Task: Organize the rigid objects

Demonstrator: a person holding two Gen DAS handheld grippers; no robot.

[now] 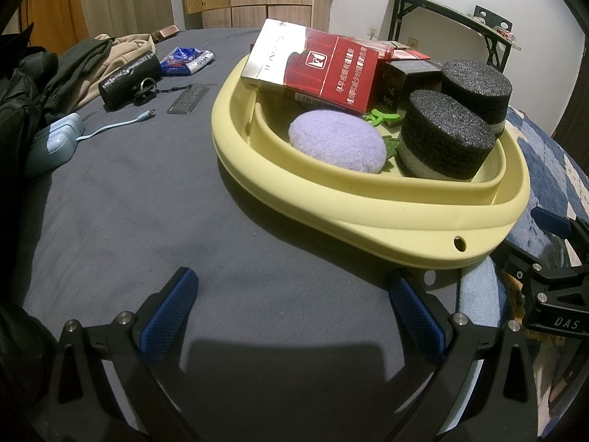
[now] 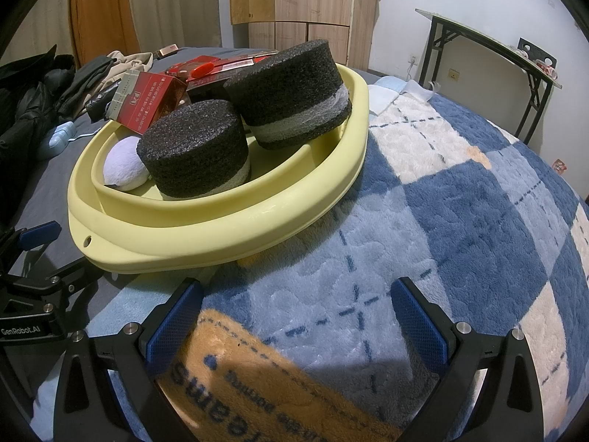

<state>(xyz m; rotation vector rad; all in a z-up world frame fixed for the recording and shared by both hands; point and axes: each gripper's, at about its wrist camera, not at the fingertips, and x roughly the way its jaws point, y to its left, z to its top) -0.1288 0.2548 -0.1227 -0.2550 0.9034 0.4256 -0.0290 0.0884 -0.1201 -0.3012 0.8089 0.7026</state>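
On the bed, straddling the grey sheet (image 1: 147,191) and the blue checked blanket (image 2: 460,202), sits a pale yellow basin (image 1: 368,217) already loaded: two black foam cylinders, the near one (image 1: 445,132) and the far one (image 1: 476,88), a lilac plush pad (image 1: 337,140), a red cigarette carton (image 1: 316,66) leaning on the far-left rim, a dark box (image 1: 408,77) behind it and a small green clip (image 1: 381,116). Both claws hang empty near the basin's front edge; the left gripper (image 1: 294,316) has its jaws spread wide over bare sheet, and the right gripper (image 2: 294,320) is likewise spread above the blanket. Judging by this, gathering is well along, between picks. Loose items remain far left on the sheet: a black roll (image 1: 129,79), a small grey keyboard-like piece (image 1: 187,99), a blue-white packet (image 1: 187,60). Next would likely call for the left claw to reach far left for one of these, though the soft pad suggests sorting inside the basin may be needed instead
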